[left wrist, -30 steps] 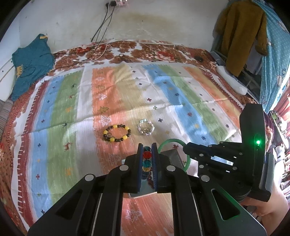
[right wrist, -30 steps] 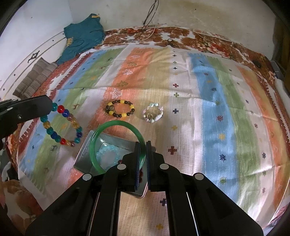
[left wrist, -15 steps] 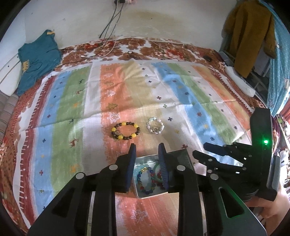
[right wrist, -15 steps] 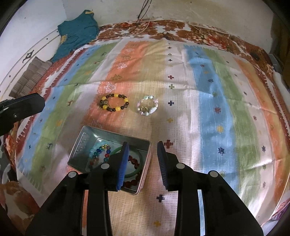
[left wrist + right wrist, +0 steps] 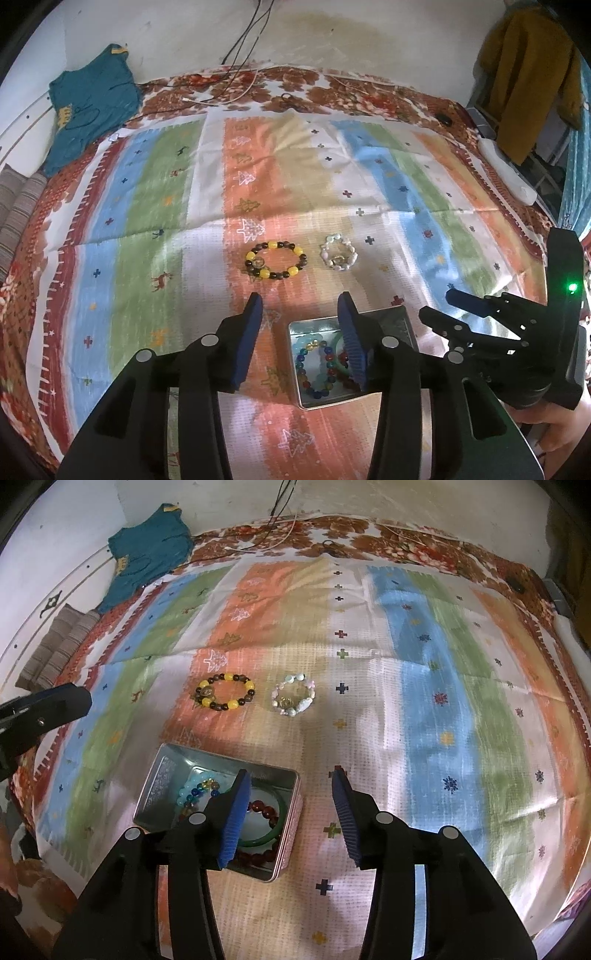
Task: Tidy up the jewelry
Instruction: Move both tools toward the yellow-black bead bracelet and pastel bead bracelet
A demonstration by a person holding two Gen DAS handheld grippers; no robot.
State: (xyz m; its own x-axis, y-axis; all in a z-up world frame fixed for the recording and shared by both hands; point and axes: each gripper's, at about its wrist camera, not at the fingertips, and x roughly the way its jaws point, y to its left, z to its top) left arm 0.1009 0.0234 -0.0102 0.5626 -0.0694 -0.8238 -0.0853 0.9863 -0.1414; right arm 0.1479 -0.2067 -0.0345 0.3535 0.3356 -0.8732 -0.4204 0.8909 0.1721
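Observation:
A metal tin (image 5: 395, 317) (image 5: 162, 775) lies on the striped cloth and holds a multicoloured bead bracelet (image 5: 308, 362) (image 5: 201, 788), a green bangle (image 5: 280, 823) and a dark red bead bracelet (image 5: 264, 810). A yellow-and-brown bead bracelet (image 5: 275, 259) (image 5: 225, 691) and a pale stone bracelet (image 5: 338, 253) (image 5: 293, 699) lie on the cloth beyond the tin. My left gripper (image 5: 301, 321) is open and empty above the tin's left edge. My right gripper (image 5: 291, 797) is open and empty above the tin's right edge.
A striped cloth (image 5: 155, 206) covers a floral bedspread (image 5: 295, 85). A teal garment (image 5: 92, 103) lies at the far left. Cables (image 5: 240, 55) hang down the back wall. A mustard garment (image 5: 524, 74) hangs at the far right.
Both grippers opened: the left let the multicoloured bracelet drop into the tin, the right let the green bangle drop in. Both have since opened wider and lifted back.

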